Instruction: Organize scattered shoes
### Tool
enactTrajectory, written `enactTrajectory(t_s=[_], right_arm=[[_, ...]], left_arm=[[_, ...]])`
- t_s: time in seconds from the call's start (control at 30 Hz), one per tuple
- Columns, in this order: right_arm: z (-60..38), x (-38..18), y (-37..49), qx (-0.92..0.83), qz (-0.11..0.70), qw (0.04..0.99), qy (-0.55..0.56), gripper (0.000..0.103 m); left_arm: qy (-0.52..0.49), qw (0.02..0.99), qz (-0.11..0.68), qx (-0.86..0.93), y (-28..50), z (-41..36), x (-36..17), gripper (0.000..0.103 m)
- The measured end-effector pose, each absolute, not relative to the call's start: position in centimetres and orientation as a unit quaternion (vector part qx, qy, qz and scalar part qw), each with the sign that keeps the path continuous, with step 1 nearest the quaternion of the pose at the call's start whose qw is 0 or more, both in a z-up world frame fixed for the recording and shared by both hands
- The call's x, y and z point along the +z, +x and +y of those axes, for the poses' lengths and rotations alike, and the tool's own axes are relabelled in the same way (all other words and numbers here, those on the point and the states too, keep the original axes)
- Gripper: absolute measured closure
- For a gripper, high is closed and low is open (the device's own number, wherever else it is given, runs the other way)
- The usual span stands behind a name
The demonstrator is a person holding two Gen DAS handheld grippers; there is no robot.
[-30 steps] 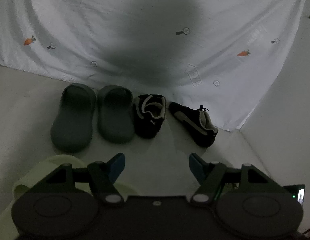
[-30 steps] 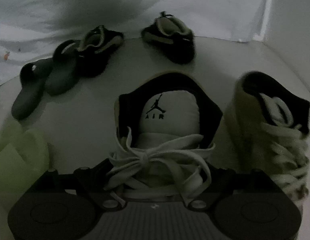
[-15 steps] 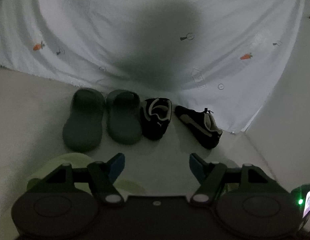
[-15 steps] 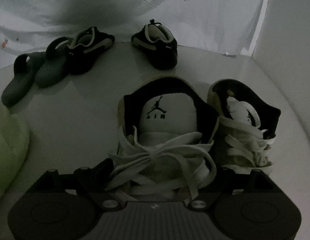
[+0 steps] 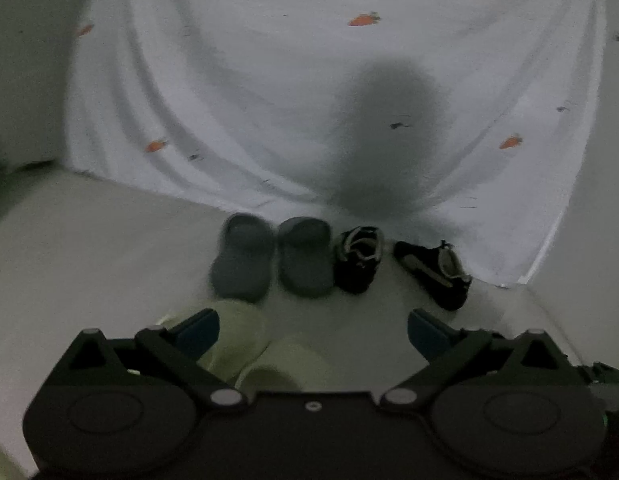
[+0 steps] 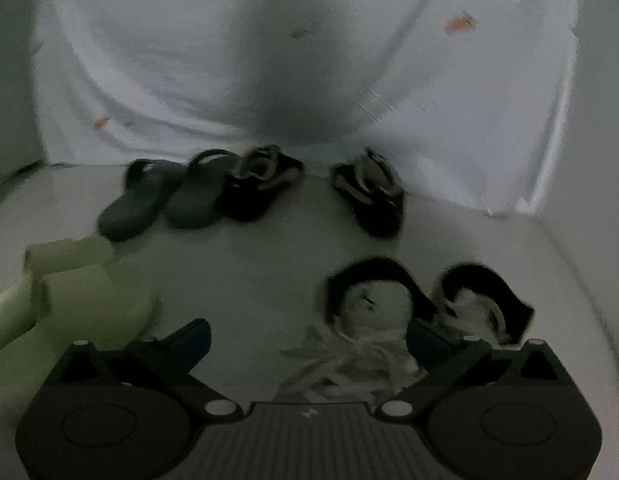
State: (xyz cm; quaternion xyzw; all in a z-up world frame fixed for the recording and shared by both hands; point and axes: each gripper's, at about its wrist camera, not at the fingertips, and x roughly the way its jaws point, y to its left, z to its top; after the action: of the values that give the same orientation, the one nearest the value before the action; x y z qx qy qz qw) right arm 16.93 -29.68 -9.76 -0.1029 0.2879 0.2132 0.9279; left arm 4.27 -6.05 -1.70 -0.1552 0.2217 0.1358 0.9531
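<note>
A creased white sheet point(image 5: 269, 80) printed with small carrots hangs behind a smooth pale floor point(image 5: 89, 248). Against it stand two rounded grey clogs point(image 5: 269, 256) and two black sneakers point(image 5: 357, 260). Nearer lie soft lime-green slides point(image 6: 81, 304) and laced high-tops point(image 6: 389, 312). The left hand-held gripper point(image 5: 313, 332) and the right hand-held gripper point(image 6: 309, 340) are both opening wide, gripping nothing.

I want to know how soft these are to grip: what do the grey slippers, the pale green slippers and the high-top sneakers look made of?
Grey slippers: probably moulded foam or rubber, matte, one seamless piece. Pale green slippers: likely the same foam, thick, rounded, matte. High-top sneakers: seemingly leather or synthetic with padded dark collars and woven white laces; blur leaves the finish unclear.
</note>
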Motion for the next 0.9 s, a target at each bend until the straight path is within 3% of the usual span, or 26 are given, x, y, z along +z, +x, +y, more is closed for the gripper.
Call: enactTrajectory(t_s=[0.2, 0.43, 0.5, 0.7, 0.9], right_arm=[[-27.1, -8.1, 15.0, 0.339, 0.259, 0.896, -0.119, 0.0], [-22.4, -6.4, 13.7, 0.4, 0.209, 0.883, -0.129, 0.0], [-21.2, -7.2, 14.0, 0.407, 0.216, 0.882, -0.101, 0.0], [-17.4, -9.3, 14.3, 0.378, 0.243, 0.881, -0.15, 0.0], [-12.5, -10.8, 18.1, 0.433, 0.309, 0.83, -0.168, 0.0]], left_arm=[[-0.13, 0.947, 0.204, 0.213, -0.9, -8.2, 2.2, 0.001], [-0.168, 0.949, 0.172, 0.202, -1.7, -4.3, 0.0, 0.001], [-0.206, 0.945, 0.172, 0.187, -1.0, -2.1, -1.5, 0.001], [-0.142, 0.965, 0.176, 0.132, -0.1, 3.4, -0.8, 0.001], [-0.141, 0.971, 0.183, 0.059, 0.7, 9.1, -1.8, 0.001]])
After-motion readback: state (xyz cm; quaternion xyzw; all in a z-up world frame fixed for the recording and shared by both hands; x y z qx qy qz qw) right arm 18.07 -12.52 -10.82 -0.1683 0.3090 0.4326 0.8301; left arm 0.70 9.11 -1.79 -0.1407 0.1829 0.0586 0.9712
